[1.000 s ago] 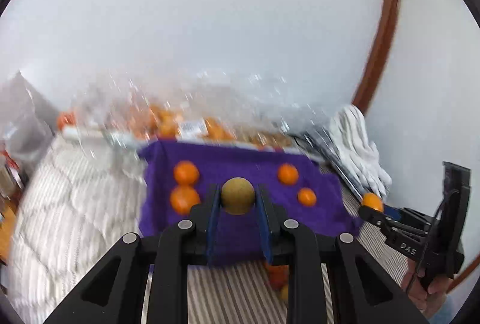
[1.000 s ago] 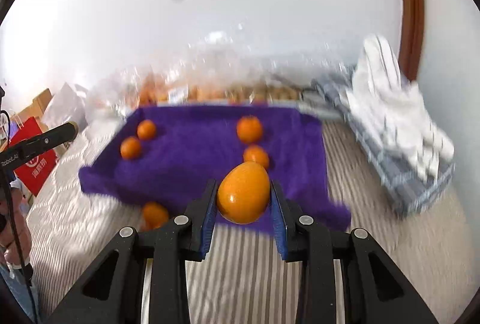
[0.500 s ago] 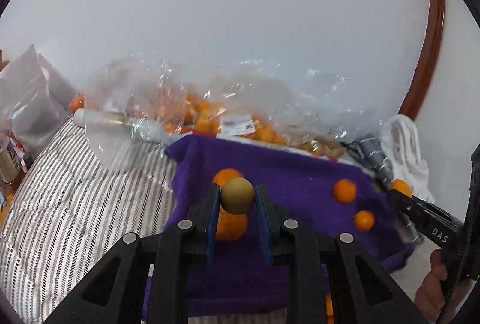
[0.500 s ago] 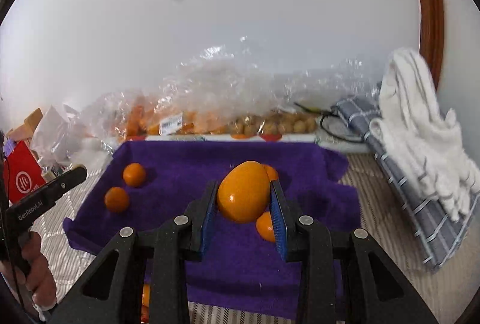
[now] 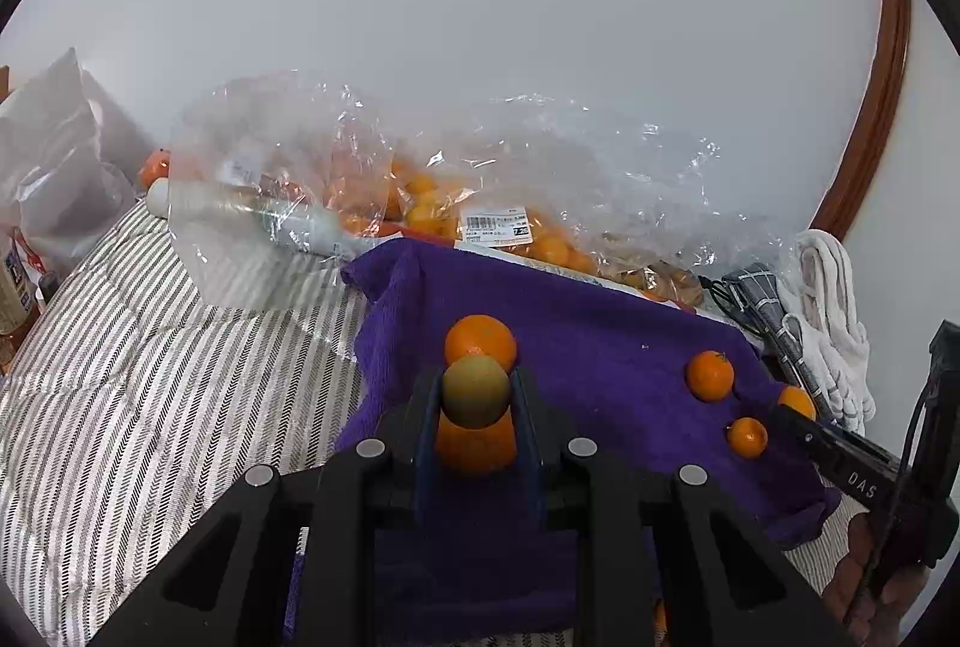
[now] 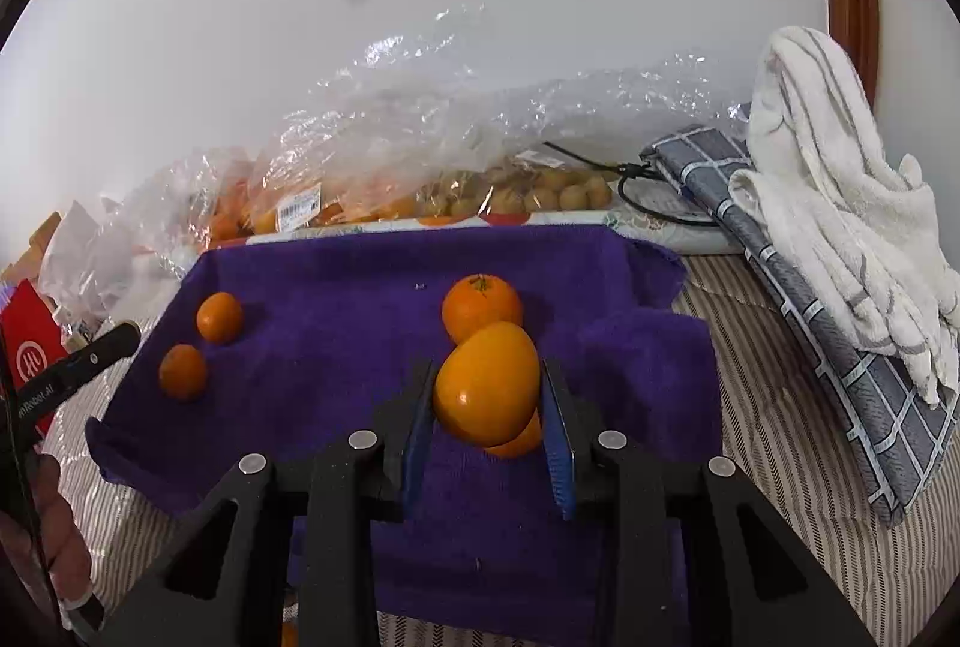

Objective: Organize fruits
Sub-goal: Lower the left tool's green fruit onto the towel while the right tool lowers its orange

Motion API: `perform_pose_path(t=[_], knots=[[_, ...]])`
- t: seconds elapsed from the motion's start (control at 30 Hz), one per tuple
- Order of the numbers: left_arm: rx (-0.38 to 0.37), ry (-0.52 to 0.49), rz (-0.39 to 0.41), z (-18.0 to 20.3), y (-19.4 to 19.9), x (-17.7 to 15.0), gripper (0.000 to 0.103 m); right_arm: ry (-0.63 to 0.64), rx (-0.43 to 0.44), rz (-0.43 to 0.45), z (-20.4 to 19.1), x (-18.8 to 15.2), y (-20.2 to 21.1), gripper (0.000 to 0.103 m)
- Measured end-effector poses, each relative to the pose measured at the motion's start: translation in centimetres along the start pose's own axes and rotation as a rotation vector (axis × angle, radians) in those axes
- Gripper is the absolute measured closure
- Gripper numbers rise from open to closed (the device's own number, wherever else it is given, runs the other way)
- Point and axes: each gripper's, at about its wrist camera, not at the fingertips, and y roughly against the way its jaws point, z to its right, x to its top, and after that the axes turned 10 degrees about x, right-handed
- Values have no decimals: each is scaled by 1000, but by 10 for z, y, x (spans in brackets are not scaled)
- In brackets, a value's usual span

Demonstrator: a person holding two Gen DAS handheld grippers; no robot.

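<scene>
My left gripper [image 5: 475,395] is shut on a small greenish-brown round fruit [image 5: 476,390], held above the left part of a purple towel [image 5: 588,335]. Two oranges [image 5: 480,338] lie on the towel right behind and under it. My right gripper [image 6: 487,395] is shut on a large oval orange fruit [image 6: 486,382], held over the towel [image 6: 336,323]. An orange [image 6: 482,304] lies just beyond it and another shows under it. Two small oranges [image 6: 219,317] lie at the towel's left. The right gripper also shows in the left wrist view [image 5: 852,473].
Clear plastic bags of oranges [image 5: 480,203] and small brown fruits [image 6: 540,191] lie along the white wall behind the towel. A white towel on a checked grey cloth [image 6: 840,203] lies at the right. Striped bedding [image 5: 150,377] surrounds the purple towel. A red bag [image 6: 30,353] stands at the left.
Both grippers have moved forward over the purple towel with their fruits still held. The oranges on the towel now lie close under each gripper.
</scene>
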Motion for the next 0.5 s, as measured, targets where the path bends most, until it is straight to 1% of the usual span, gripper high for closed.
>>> perform_pose_path(t=[0.33, 0.5], knots=[[18, -8, -31, 0, -8, -3, 80, 47, -16, -53, -11, -10, -15, 70], [24, -29, -47, 3, -11, -5, 80, 64, -27, -56, -15, -10, -15, 70]])
